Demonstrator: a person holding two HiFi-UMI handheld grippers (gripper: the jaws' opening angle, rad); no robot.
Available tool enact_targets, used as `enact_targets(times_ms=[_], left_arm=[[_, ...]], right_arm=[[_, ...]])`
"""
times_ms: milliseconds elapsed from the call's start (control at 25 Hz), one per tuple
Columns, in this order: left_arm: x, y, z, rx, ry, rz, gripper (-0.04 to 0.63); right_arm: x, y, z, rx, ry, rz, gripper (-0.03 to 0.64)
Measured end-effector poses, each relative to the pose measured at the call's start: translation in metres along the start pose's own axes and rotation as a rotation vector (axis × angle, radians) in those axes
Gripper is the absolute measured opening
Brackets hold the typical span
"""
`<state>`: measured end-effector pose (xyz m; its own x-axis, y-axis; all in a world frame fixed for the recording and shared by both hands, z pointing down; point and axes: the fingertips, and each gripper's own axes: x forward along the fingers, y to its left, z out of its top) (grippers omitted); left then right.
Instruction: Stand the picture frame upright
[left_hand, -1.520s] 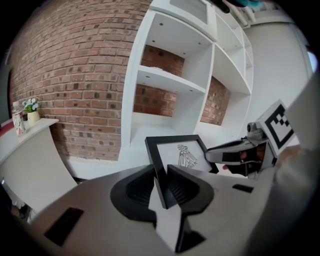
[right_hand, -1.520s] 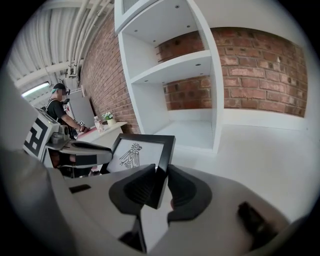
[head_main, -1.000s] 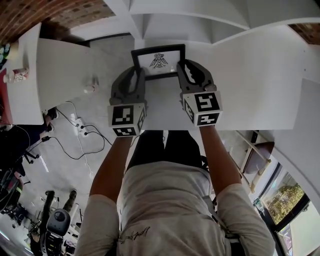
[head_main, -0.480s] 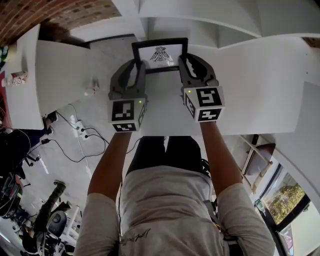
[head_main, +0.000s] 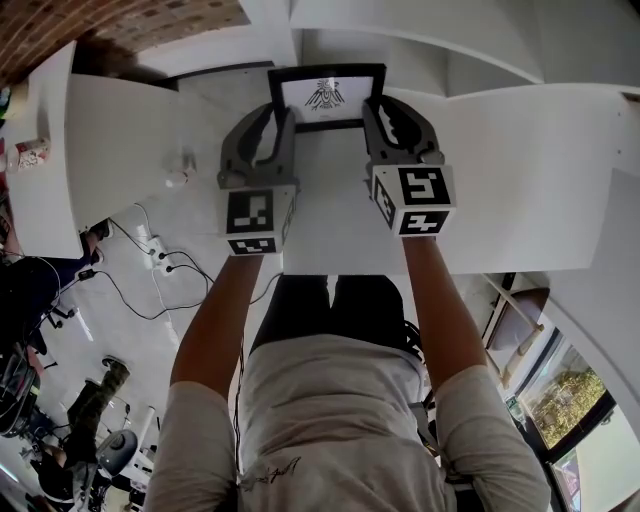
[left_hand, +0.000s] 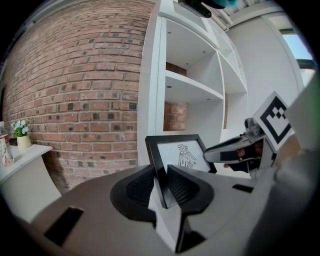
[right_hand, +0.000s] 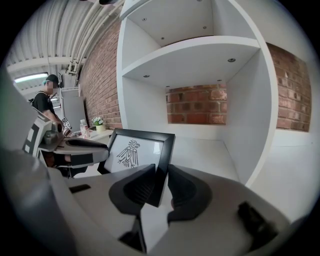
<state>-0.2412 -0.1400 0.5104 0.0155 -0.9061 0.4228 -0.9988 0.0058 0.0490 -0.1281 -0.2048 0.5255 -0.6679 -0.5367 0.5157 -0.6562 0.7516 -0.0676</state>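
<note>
Black picture frame (head_main: 326, 96): held on edge between the two grippers, its printed face turned towards the person; a dark bird drawing on white paper is shown behind the glass
Location: over the far part of the white surface (head_main: 520, 170), in front of the white shelving unit (right_hand: 200, 60); contact of the lower edge with the surface cannot be told
Left gripper (head_main: 270, 125): jaws are clamped on the frame's left side bar, one pad on the front and one on the back
Right gripper (head_main: 392, 120): jaws are clamped on the frame's right side bar in the same manner
Gripper spacing: the two are set side by side, apart by the frame's width
Surroundings: a brick wall (left_hand: 75, 100) is seen beside the shelving; a small potted plant (left_hand: 21, 135) is stood on a side ledge; cables (head_main: 150, 270) are laid on the floor
</note>
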Motion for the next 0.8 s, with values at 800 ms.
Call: enact_targets(times_ms=[800], left_arm=[[0.026, 0.012, -0.006, -0.019, -0.026, 0.007, 0.075]], right_arm=[[0.019, -0.009, -0.004, -0.013, -0.008, -0.014, 0.089]])
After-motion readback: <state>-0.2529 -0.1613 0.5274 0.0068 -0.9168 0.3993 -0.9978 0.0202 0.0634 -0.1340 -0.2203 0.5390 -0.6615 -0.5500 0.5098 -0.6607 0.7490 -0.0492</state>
